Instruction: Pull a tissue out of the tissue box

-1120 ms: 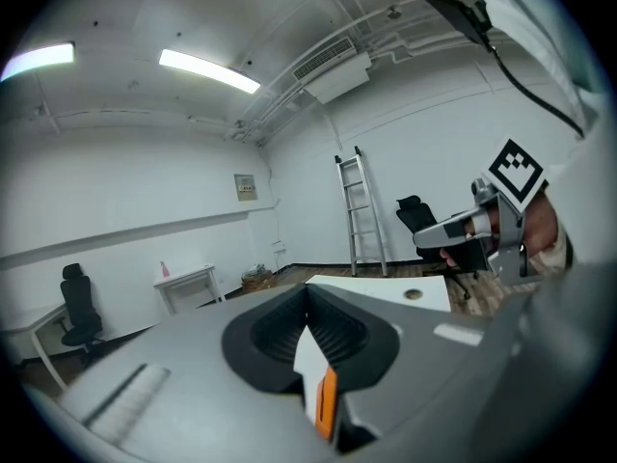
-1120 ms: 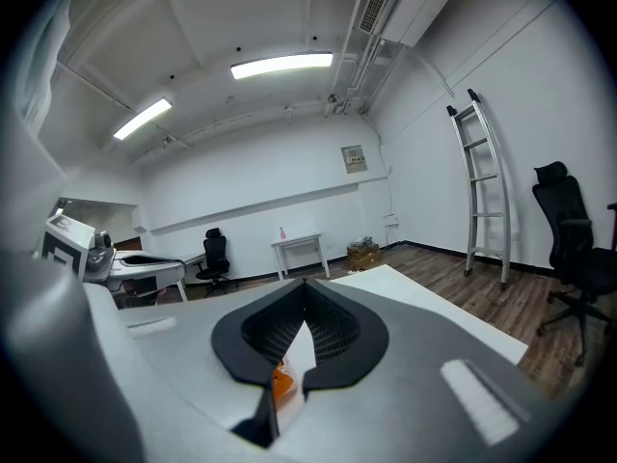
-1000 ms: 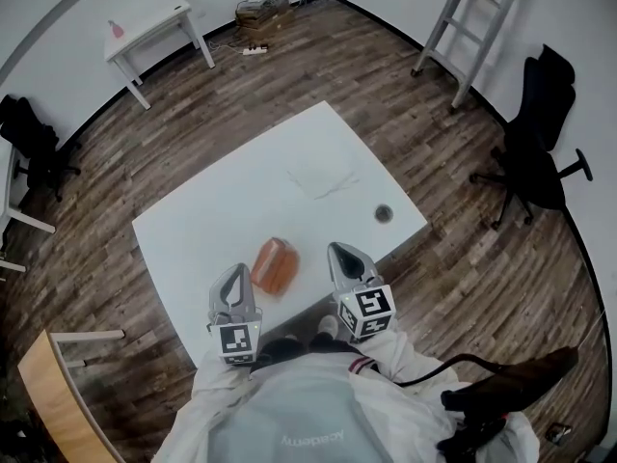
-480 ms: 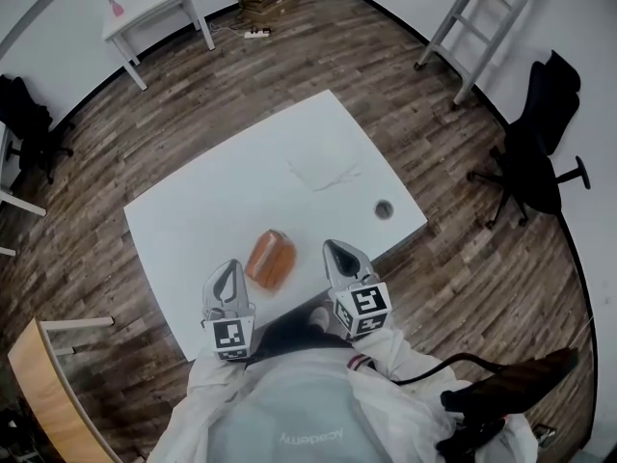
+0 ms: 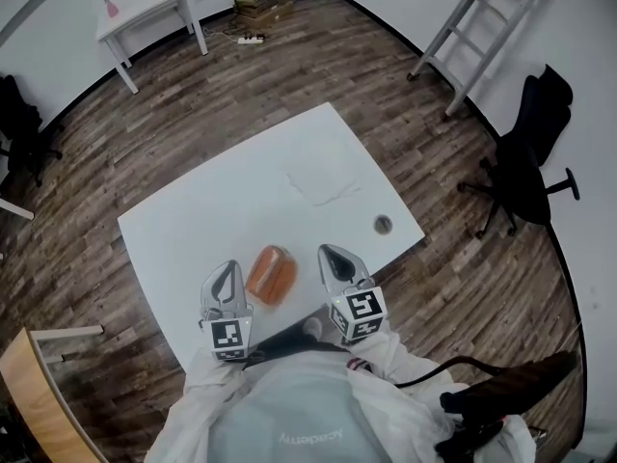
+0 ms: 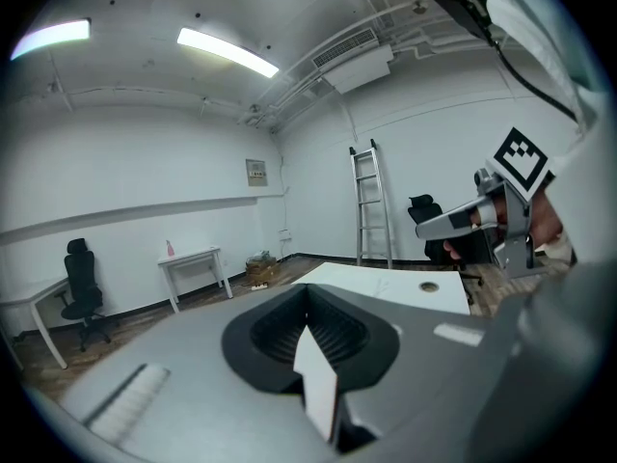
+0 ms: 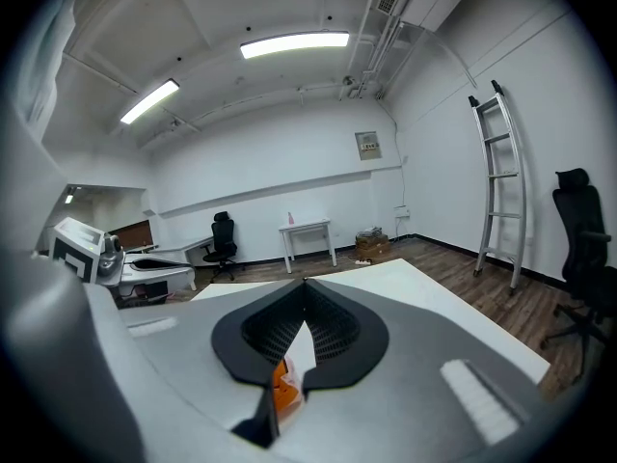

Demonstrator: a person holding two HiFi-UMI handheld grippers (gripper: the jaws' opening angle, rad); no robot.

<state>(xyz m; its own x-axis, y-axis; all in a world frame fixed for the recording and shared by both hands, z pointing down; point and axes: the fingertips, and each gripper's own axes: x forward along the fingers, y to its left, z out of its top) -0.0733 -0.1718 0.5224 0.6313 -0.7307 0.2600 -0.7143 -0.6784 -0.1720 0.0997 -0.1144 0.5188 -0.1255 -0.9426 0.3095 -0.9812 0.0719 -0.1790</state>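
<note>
Head view shows the orange tissue box [image 5: 271, 275] lying on the white table [image 5: 212, 220] between my two sets of fingers, its long axis running away from me, alongside them. A round cable hole [image 5: 383, 224] sits beyond my right gripper [image 5: 328, 253]. That one and my left gripper [image 5: 228, 269] point forward, fingers pressed together, holding nothing.

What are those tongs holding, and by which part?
Nothing: left tongs and right tongs are shut and empty; the orange tissue box sits between them, untouched.
</note>
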